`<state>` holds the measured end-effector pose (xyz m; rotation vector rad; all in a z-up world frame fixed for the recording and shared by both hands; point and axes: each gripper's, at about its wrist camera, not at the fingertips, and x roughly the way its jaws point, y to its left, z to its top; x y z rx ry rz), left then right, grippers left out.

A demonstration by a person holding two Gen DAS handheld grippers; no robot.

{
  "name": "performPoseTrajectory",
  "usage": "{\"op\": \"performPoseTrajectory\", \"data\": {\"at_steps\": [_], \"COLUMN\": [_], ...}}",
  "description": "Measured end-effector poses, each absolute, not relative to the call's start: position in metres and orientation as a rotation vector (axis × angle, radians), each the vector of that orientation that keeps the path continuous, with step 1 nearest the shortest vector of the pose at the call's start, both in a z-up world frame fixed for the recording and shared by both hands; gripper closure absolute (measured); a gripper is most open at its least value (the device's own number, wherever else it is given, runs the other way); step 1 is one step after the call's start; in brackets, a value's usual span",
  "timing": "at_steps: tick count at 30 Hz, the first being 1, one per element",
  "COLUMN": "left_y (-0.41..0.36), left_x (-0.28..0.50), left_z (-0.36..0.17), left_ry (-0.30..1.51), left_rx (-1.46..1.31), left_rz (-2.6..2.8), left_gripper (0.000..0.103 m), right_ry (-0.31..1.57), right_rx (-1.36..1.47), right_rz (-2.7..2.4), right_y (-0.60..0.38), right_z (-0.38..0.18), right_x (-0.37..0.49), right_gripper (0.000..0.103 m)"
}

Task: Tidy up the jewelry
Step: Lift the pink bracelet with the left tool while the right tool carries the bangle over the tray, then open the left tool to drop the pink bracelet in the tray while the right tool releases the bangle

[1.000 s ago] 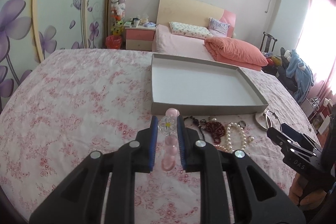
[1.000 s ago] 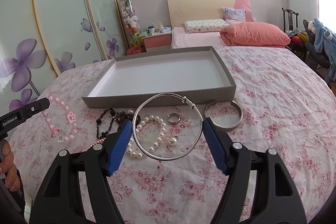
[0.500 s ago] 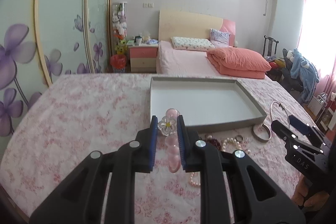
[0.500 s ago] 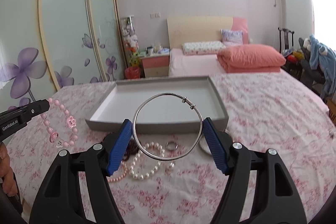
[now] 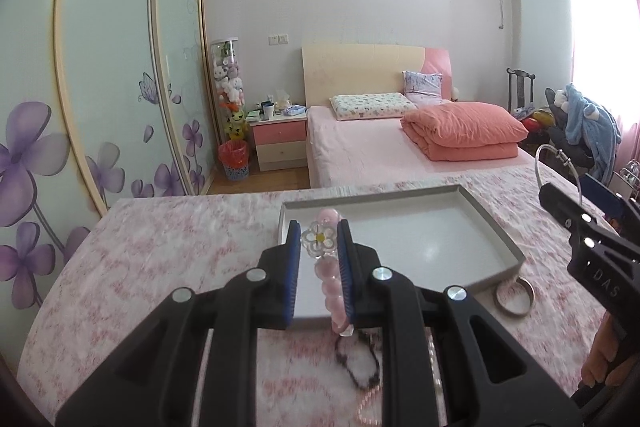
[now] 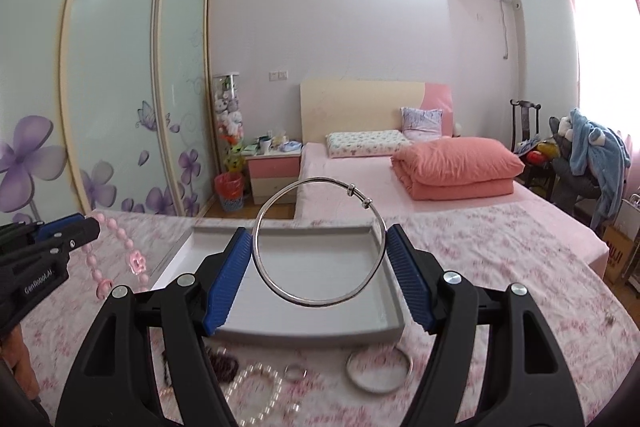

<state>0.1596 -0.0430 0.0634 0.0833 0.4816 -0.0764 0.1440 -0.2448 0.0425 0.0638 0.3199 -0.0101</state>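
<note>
Change: a second ago both grippers sat low over the jewelry pile on the floral bedspread (image 6: 500,259); now both have lifted and their loads hang in front of the tray (image 6: 384,327), while the pile has slid to the bottom of each view.
Meaning: both pieces look lifted clear of the pile and ready to go into the tray, which is still empty; judged early in the task.
Left gripper (image 5: 319,247): clamped on the pink bead bracelet (image 5: 330,285), lower centre of its own view, a clear flower charm showing between the pads; in the right view it enters from the left edge with the beads dangling below it.
Right gripper (image 6: 320,259): jaws wide but pressed on either side of the thin silver bangle (image 6: 320,303), centre of its view, the hoop upright.
Tray: grey rim, white floor, centre of both views, on the bedspread.
Counts, held: one bead bracelet, one thin bangle.
Counts, on bedspread, bottom of right view: one wide silver bangle (image 6: 379,367), one small ring (image 6: 295,373), one pearl strand (image 6: 260,393), one dark red bead piece (image 6: 224,367); further dark beads beside it are too hidden to count.
Counts, other: two grippers, one tray.
</note>
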Motion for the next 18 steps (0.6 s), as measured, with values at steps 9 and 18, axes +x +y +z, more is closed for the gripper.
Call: {"op": "performPoseTrajectory", "data": {"at_steps": [9,18], "left_y": [-0.051,-0.062], "left_x": [0.217,0.281], "left_z": [0.056,0.026], "left_ry": [0.497,0.562], "left_rx": [0.07,0.055], "left_rz": [-0.088,-0.114], "left_gripper": [0.084,0.084], "right_ry": [0.331,0.488], "right_rx": [0.029,0.043], "right_rz": [-0.032,-0.021], "right_y": [-0.243,-0.247], "right_z": [0.033,-0.001], "right_x": [0.194,0.257], "right_gripper": [0.033,0.033]}}
